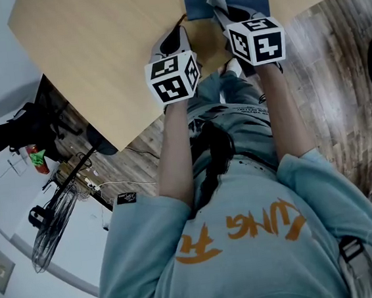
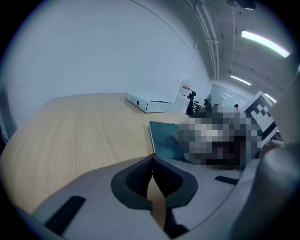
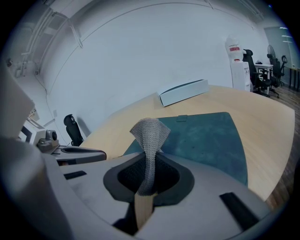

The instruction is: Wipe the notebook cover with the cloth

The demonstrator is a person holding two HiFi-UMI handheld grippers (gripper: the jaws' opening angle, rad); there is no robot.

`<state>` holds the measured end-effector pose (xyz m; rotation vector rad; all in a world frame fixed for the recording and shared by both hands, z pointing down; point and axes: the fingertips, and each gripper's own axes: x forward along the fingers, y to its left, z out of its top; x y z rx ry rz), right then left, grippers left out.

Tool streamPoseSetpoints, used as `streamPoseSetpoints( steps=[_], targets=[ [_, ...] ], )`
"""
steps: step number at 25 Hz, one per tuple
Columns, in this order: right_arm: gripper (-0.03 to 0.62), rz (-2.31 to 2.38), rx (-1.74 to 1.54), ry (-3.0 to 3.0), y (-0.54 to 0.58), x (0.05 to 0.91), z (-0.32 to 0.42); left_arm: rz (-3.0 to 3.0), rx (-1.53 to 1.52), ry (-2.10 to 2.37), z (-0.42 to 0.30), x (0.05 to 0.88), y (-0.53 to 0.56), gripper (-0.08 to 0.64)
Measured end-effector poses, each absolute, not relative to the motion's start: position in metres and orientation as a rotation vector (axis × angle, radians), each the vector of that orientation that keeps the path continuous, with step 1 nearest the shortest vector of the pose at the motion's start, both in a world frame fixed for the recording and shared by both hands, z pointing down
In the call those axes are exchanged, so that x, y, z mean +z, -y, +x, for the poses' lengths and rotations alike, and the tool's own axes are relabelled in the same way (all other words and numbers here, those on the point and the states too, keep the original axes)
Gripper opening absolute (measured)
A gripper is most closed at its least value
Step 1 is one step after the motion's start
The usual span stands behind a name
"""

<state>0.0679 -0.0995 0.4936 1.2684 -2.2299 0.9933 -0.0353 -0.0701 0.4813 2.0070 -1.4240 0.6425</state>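
**Two hand-held grippers at the near edge of a teal notebook lying flat on a pale wooden worktop.**
The right hand-held gripper has its jaws clamped on a grey knitted cloth, whose free end stands up out of them over the notebook's near edge. Whether the cloth touches the cover cannot be told. The left hand-held gripper has its jaws closed with nothing between them, over bare worktop just beside the notebook's left edge. A white box lies beyond the notebook.
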Motion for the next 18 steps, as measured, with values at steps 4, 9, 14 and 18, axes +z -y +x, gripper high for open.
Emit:
streamPoseSetpoints(
  steps=[4, 9, 14, 18],
  targets=[
    [0.027, 1.293, 0.999, 2.214, 0.099, 0.495, 0.075, 2.022, 0.646, 1.41, -0.031, 0.48, 0.071, 0.017],
    [0.026, 1.32, 1.006, 2.203, 0.098, 0.494, 0.084, 2.037, 0.655, 1.395, -0.026, 0.479, 0.072, 0.017],
    [0.026, 1.345, 1.012, 2.194, 0.095, 0.495, 0.092, 2.055, 0.666, 1.374, -0.018, 0.48, 0.07, 0.017],
    [0.026, 1.36, 1.02, 2.188, 0.093, 0.496, 0.096, 2.068, 0.672, 1.361, -0.014, 0.48, 0.07, 0.017]
  ],
)
